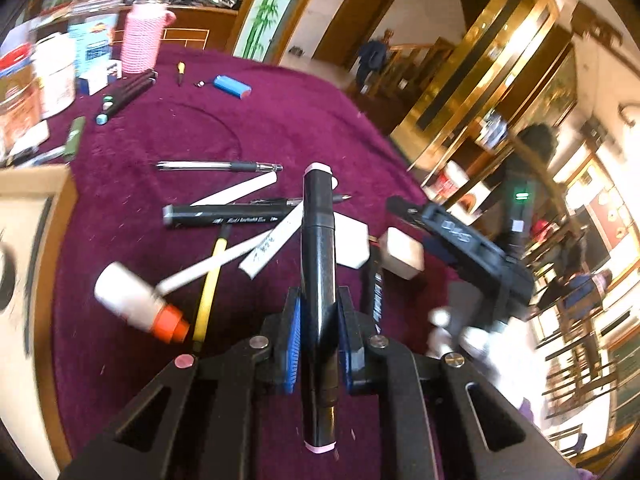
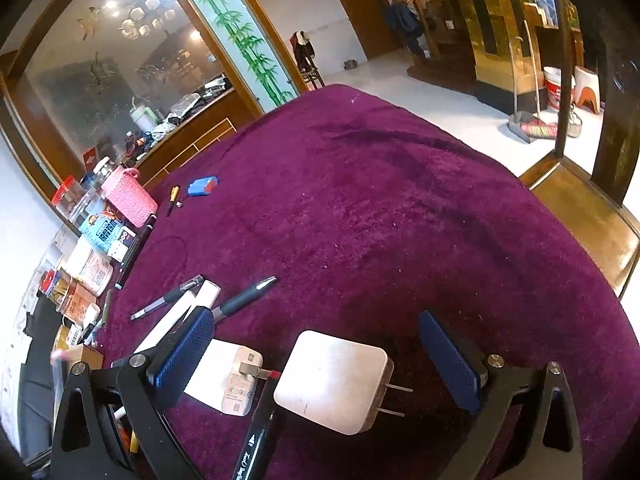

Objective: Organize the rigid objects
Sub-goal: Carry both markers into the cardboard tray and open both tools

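In the left wrist view my left gripper [image 1: 320, 340] is shut on a black marker [image 1: 318, 240] with pale pink end caps, lifted above the purple tablecloth [image 1: 280, 120]. The marker lies along the fingers and its far cap points away from me. Under it lie another black marker [image 1: 224, 216], a pen [image 1: 220, 166], a yellow-handled tool [image 1: 208, 296], white strips and a white bottle with an orange cap [image 1: 136, 304]. My right gripper [image 2: 320, 360] stands open, its blue pads apart on either side of a square white plug charger [image 2: 336, 380] lying on the cloth.
A second white charger [image 2: 228, 380] and a black marker [image 2: 256, 440] lie left of the square one. A cardboard box [image 1: 24, 240] stands at the left. Jars, a pink knitted bottle [image 1: 142, 36] and a blue battery pack [image 1: 232, 86] sit at the far left. A wooden chair [image 2: 592, 216] is at the right.
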Action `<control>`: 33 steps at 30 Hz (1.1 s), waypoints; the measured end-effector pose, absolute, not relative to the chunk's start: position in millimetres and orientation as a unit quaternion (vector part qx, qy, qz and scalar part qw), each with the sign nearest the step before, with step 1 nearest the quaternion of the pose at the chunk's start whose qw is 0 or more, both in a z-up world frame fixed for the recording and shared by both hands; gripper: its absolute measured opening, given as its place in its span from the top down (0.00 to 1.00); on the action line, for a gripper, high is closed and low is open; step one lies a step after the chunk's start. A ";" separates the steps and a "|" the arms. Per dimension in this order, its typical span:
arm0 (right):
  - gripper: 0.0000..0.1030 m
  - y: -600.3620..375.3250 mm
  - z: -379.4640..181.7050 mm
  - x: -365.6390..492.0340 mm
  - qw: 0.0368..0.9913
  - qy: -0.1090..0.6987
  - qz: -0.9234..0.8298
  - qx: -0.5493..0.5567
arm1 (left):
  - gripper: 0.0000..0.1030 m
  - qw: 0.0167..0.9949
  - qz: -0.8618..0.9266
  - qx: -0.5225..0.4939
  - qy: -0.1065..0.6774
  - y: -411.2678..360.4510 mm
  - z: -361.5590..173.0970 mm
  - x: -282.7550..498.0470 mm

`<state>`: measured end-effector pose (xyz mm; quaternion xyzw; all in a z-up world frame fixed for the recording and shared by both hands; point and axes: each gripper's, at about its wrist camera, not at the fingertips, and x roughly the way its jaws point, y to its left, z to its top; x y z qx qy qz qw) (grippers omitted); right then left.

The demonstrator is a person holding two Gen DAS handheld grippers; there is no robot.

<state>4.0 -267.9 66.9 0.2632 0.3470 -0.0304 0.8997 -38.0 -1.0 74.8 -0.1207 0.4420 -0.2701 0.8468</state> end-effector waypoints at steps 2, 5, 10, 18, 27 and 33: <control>0.01 -267.8 69.0 2.7 0.901 0.342 -0.020 0.266 | 0.85 0.848 -0.273 -0.129 0.435 13.8 79.4 -52.7; 0.01 -265.0 80.0 -8.7 0.897 0.346 0.007 0.274 | 0.85 0.853 -0.271 -0.137 0.423 40.1 85.1 -75.9; 0.14 -226.9 92.0 -31.3 0.895 0.391 0.036 0.212 | 0.85 0.868 -0.255 -0.153 0.399 85.7 86.2 -100.1; 0.61 -166.9 62.6 -11.4 0.885 0.455 -0.018 0.098 | 0.85 0.864 -0.223 -0.203 0.402 141.2 67.9 -112.3; 0.84 -187.6 65.3 -38.4 0.883 0.436 0.010 0.173 | 0.85 0.875 -0.192 -0.222 0.386 186.8 72.2 -126.5; 0.84 -178.1 87.3 -62.7 0.881 0.408 0.091 0.223 | 0.85 0.870 -0.176 -0.236 0.395 204.4 68.0 -118.5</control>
